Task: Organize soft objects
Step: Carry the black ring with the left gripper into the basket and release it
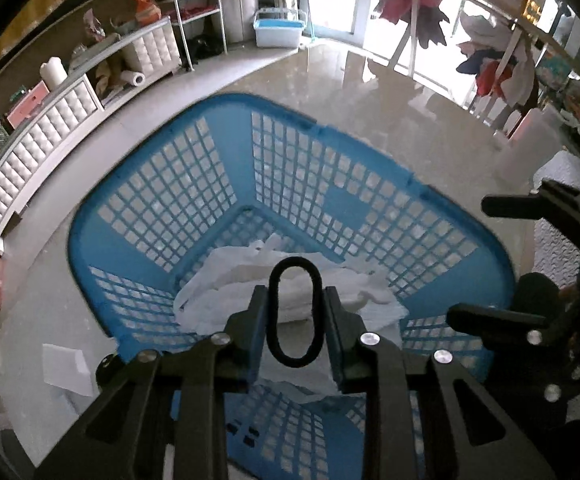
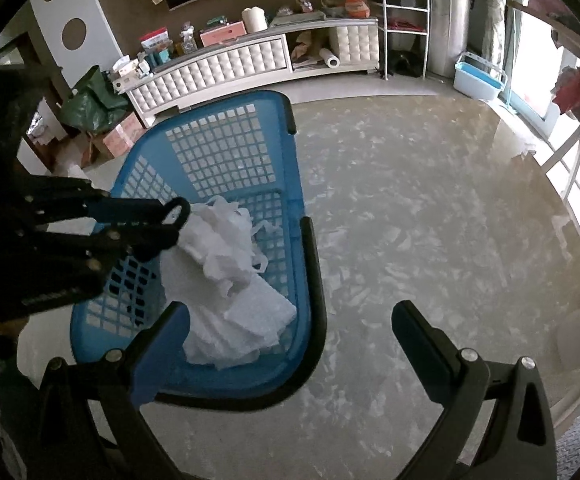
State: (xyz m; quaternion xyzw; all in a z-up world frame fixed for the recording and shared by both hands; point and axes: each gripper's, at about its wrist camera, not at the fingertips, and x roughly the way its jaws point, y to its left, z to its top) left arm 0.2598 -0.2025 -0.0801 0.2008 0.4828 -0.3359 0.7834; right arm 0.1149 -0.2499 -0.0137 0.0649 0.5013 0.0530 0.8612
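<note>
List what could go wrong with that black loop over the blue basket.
The left gripper pinches a black loop above the white cloths in the blue basket; a loose grip could let it slip sideways. The cloth pile leans toward the basket's near rim, so a drop may push some over. The right gripper, open, straddles that rim and could catch it.
</note>
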